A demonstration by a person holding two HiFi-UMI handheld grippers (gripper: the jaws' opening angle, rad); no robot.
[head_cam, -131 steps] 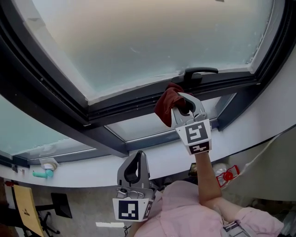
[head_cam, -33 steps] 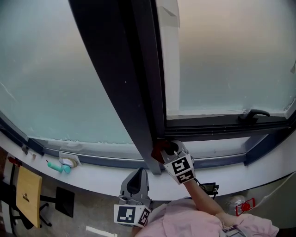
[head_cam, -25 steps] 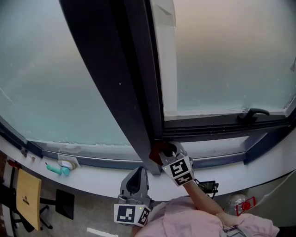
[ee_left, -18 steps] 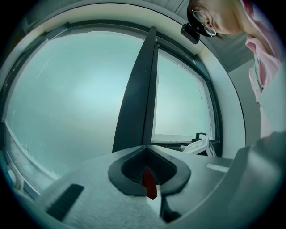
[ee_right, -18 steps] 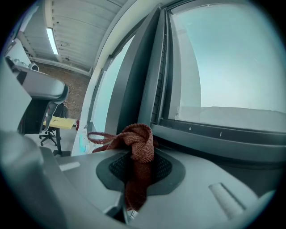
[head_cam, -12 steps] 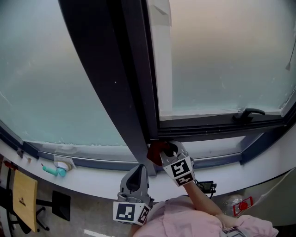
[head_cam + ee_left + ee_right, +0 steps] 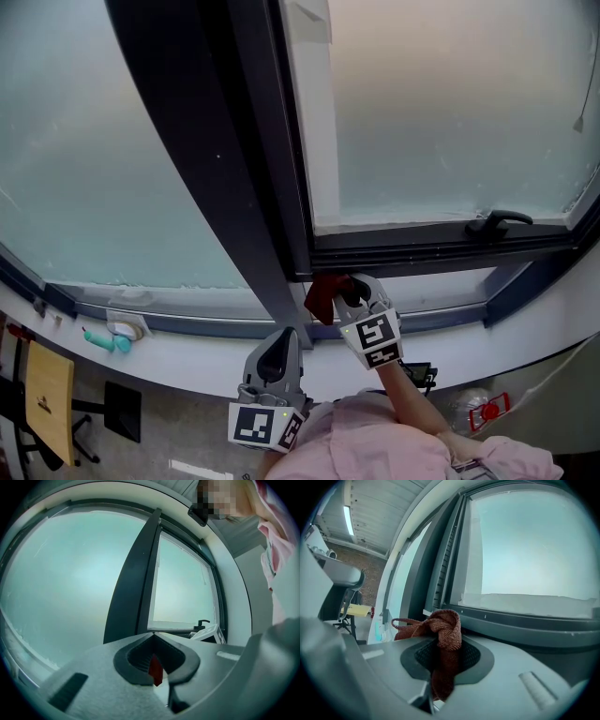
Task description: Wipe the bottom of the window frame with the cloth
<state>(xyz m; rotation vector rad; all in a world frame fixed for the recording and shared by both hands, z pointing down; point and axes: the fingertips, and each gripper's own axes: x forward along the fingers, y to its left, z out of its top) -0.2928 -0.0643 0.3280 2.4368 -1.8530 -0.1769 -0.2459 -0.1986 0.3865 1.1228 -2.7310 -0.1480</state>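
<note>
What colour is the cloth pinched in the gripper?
Rusty reddish brown. The cloth shows best in the right gripper view.

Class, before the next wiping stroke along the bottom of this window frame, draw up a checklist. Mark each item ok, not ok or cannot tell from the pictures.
1. Grip: ok, the right gripper has its fingers shut on the cloth.
2. Cloth at the window frame bottom: ok, beside the mullion foot.
3. Cloth pressing on the frame: cannot tell.
4. Cloth spread flat: not ok, it is bunched.
5. Window handle clear of the cloth: ok, far to the right.
6. Left gripper out of the way: ok, held low, fingers together.
</note>
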